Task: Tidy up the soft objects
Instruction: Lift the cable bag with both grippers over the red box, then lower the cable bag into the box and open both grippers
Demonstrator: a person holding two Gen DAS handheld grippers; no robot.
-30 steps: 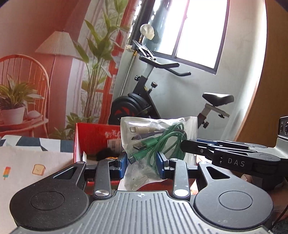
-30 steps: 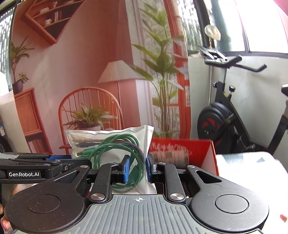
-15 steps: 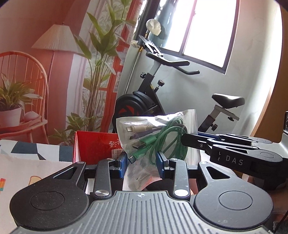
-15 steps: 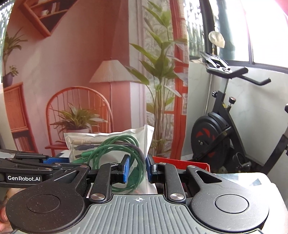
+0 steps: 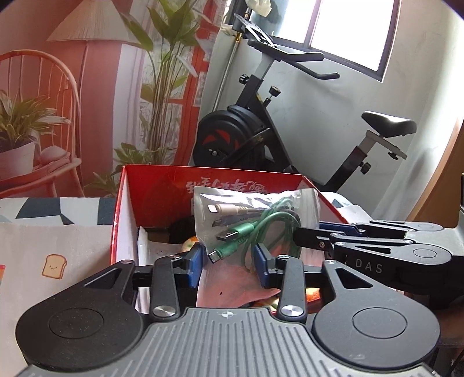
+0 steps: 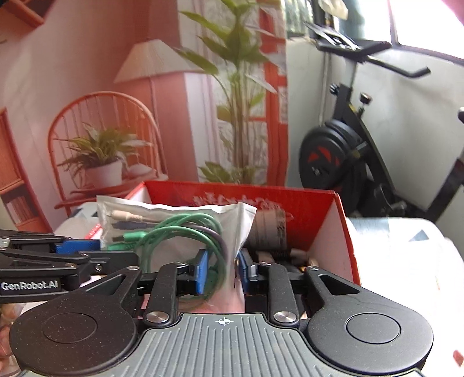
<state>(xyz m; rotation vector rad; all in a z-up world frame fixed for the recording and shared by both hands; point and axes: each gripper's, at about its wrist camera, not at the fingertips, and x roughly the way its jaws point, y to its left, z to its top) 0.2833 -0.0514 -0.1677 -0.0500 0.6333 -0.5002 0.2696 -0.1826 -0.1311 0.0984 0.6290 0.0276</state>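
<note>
Blue-padded left tongs (image 5: 229,261) sit at the bottom middle of the left wrist view, and their jaws have just been opening. The clear plastic bag of cables (image 5: 255,220) stands between the pads, which look spread rather than squeezing it. Same story in the right wrist view: the right tongs (image 6: 223,266) have just been opening too, with the bag's right-hand edge between the pads and a sliver of gap on the right side. Each pair of tongs pokes into the other's view from the side, so they're at opposite ends of the same bag.

The bag is upright, with green cables coiled inside plus a beige plug and a darker one near the top. It hangs just over the open red cardboard box (image 5: 150,185), lower part dipping inside the walls. Stuff is already in the box – a dark lump and some orange bits – but I can't tell what it is.

Left of the box, the tabletop (image 5: 58,237) has a pale cloth with a little toast cartoon (image 5: 54,264). Further back is a black exercise bike (image 5: 246,136), centre-right. An orange chair (image 5: 43,87) holding a potted plant is at far left, and a bright window (image 5: 348,26) sits upper right.
</note>
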